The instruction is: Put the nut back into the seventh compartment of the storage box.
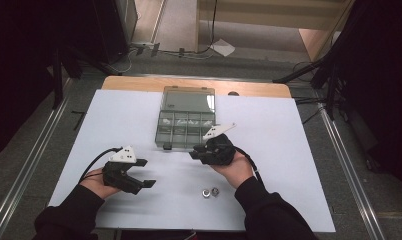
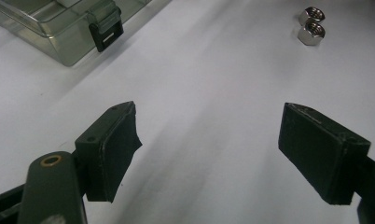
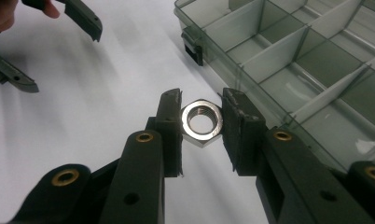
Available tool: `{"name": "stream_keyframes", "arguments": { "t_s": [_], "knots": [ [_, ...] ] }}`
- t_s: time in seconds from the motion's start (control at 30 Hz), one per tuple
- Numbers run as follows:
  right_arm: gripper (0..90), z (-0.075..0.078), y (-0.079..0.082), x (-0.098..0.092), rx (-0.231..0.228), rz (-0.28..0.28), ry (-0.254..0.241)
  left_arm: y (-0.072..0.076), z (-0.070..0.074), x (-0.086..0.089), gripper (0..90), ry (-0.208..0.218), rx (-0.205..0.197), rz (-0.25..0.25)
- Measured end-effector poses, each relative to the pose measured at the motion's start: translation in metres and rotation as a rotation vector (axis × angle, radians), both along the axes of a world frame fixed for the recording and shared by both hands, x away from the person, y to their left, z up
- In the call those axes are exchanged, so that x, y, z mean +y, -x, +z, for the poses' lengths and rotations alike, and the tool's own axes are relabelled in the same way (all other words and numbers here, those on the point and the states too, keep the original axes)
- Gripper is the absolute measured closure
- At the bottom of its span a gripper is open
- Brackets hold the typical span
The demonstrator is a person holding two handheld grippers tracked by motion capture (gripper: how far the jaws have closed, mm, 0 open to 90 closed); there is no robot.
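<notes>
My right gripper [image 3: 202, 121] is shut on a steel hex nut [image 3: 202, 122], held by its flats just above the white table and beside the near edge of the clear organizer box [image 3: 288, 65]. In the high view that gripper [image 1: 196, 152] sits in front of the open box [image 1: 185, 127]. Two more hex nuts [image 1: 210, 192] lie together on the table near the right sleeve; the left gripper view shows them [image 2: 311, 25] at top right. My left gripper [image 2: 209, 149] stands open with nothing between its jaws, low over the table at the left [image 1: 145, 172].
The box's lid [image 1: 188, 98] lies open toward the far side, and a black latch [image 2: 106, 33] hangs on its near wall. A white sheet [image 1: 289, 150] covers the table. Metal rails [image 1: 34, 165] run along both sides on the floor.
</notes>
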State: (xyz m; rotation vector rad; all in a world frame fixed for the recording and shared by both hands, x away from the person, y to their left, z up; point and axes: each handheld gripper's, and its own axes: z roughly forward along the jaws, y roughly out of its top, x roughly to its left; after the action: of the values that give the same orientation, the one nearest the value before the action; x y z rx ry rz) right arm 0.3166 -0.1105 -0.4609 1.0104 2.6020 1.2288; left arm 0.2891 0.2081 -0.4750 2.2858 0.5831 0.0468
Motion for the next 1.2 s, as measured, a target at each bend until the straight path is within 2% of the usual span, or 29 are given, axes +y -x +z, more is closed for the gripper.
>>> {"name": "stream_keyframes", "arguments": {
  "t_s": [0.33, 0.47, 0.5, 0.57, 0.6, 0.8, 0.83, 1.2],
  "knots": [
    [71.0, 0.003, -0.011, -0.005, -0.002, -0.035, -0.007, 0.0, 0.0, 0.0, 19.7, -0.002, -0.005, -0.004],
    [71.0, 0.004, -0.015, -0.005, -0.008, -0.042, -0.007, 0.003, 0.003, -0.001, 19.8, 0.027, -0.005, 0.003],
    [71.0, 0.004, -0.017, -0.006, -0.007, -0.04, -0.008, 0.003, 0.005, -0.001, 19.7, 0.009, 0.001, 0.0],
    [71.0, 0.004, -0.019, -0.006, -0.009, -0.046, -0.01, 0.003, 0.004, -0.001, 19.7, 0.002, -0.002, -0.002],
    [71.0, 0.004, -0.021, -0.006, -0.008, -0.047, -0.009, 0.003, 0.002, -0.001, 19.7, 0.02, -0.003, 0.004],
    [71.0, 0.003, -0.029, -0.004, -0.005, -0.061, -0.008, 0.002, 0.002, 0.003, 19.7, 0.002, 0.003, 0.019],
    [71.0, 0.002, -0.03, -0.004, -0.006, -0.058, -0.006, 0.003, 0.001, 0.003, 19.8, 0.02, -0.003, 0.022],
    [71.0, -0.001, -0.039, -0.004, -0.008, -0.085, -0.017, 0.004, 0.0, 0.003, 19.8, 0.014, 0.0, 0.008]
  ]
}}
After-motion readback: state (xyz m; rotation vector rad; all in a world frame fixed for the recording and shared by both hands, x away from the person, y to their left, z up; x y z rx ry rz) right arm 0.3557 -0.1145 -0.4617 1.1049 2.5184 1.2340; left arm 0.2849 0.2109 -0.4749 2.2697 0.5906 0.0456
